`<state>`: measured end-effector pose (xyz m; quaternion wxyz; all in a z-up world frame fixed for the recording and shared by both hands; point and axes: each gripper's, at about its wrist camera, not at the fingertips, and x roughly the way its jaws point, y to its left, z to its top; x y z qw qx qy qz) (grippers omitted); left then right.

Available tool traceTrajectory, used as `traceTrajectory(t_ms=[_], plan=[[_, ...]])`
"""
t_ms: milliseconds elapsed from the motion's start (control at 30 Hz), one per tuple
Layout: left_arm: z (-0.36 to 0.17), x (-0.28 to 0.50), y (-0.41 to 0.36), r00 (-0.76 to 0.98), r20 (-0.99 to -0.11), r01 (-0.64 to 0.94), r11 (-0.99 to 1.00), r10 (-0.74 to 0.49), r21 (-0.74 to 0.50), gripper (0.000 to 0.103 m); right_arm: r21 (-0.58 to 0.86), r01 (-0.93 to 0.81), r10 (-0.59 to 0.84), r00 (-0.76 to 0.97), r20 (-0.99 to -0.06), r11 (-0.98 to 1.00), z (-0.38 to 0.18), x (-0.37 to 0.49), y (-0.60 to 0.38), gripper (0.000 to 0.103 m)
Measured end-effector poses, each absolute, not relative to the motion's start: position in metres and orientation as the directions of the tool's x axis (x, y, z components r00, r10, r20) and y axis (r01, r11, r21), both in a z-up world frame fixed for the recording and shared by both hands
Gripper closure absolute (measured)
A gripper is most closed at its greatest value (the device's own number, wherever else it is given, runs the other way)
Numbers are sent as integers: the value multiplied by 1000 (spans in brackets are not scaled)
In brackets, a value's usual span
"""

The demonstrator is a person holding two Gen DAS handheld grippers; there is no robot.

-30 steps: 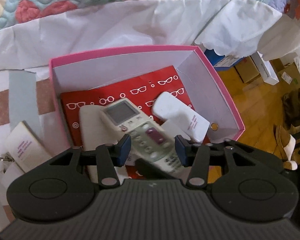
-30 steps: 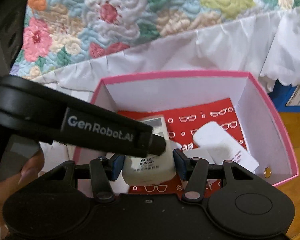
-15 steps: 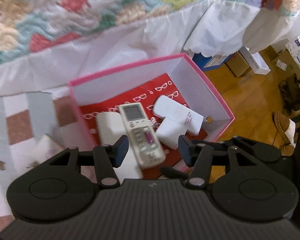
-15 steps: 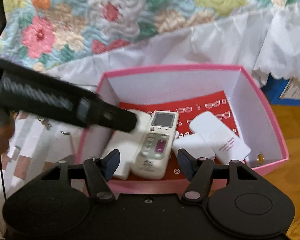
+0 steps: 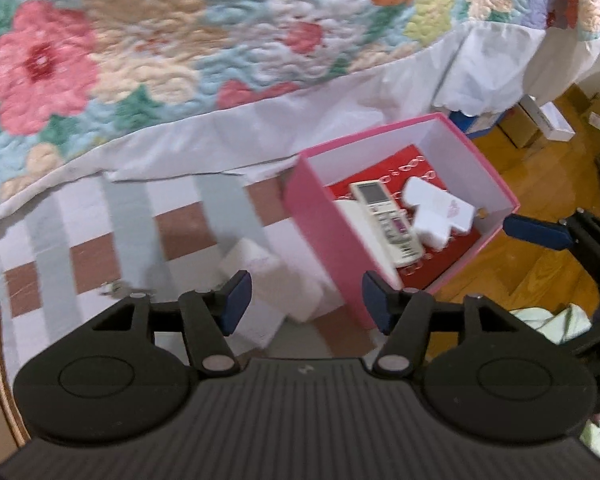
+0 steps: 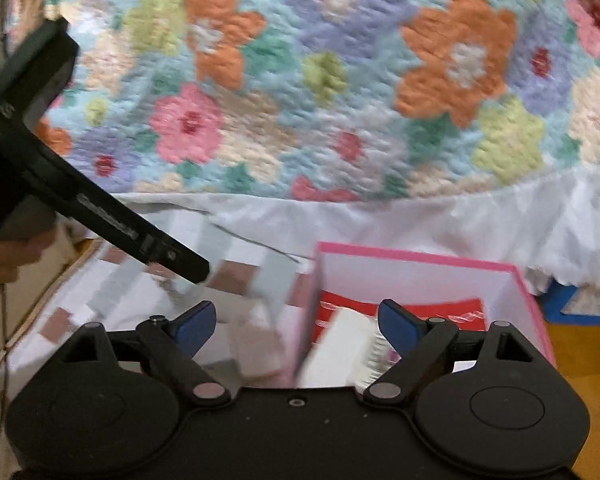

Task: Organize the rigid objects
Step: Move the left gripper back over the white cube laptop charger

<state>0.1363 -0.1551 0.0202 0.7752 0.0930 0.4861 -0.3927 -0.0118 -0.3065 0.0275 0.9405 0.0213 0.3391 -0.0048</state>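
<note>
Left wrist: remote point(image 5: 388, 220) lies in pink box point(image 5: 320, 232).

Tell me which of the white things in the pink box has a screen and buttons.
The long white remote control, lying between the plain white slab on its left and the blank white blocks on its right; only it shows a display and keypad.

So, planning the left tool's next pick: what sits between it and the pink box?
In the left wrist view, white packets lie on the checked cloth between the left tool and pink box.
</note>
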Motion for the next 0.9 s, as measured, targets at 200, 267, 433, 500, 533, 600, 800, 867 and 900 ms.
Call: traceTrajectory(t_ms=[200,267,433,500,533,600,800,867,900], plan=[[-13,143,-122,209,-833,635,719,-512,-282,38,56,-127,130,711,-691,990,8,5,-266,12],[-28,146,-119,185,-848,609,735,-497,-298,38,78,-176,177,664,-727,981,-3,12,-254,14],[-63,152,-117,176,-852,581,751,-493,-314,38,130,-226,240,578,-780,965,-41,30,-231,21],[-78,156,-113,177,-845,569,753,-505,-331,38,153,-212,247,552,-796,965,-61,40,-228,29],[-86,158,-112,181,-839,567,751,-514,-338,38,163,-198,247,546,-801,967,-72,46,-228,31],[-101,161,-110,197,-826,560,752,-529,-348,40,178,-147,229,537,-812,973,-94,56,-232,33],[-136,169,-115,222,-806,547,754,-548,-362,43,247,-42,231,539,-810,968,-137,72,-247,47],[-144,172,-118,243,-797,538,761,-553,-363,52,257,-38,235,547,-804,966,-142,73,-248,53],[-146,173,-118,256,-789,532,763,-559,-367,53,254,-37,232,546,-805,967,-145,75,-247,53]])
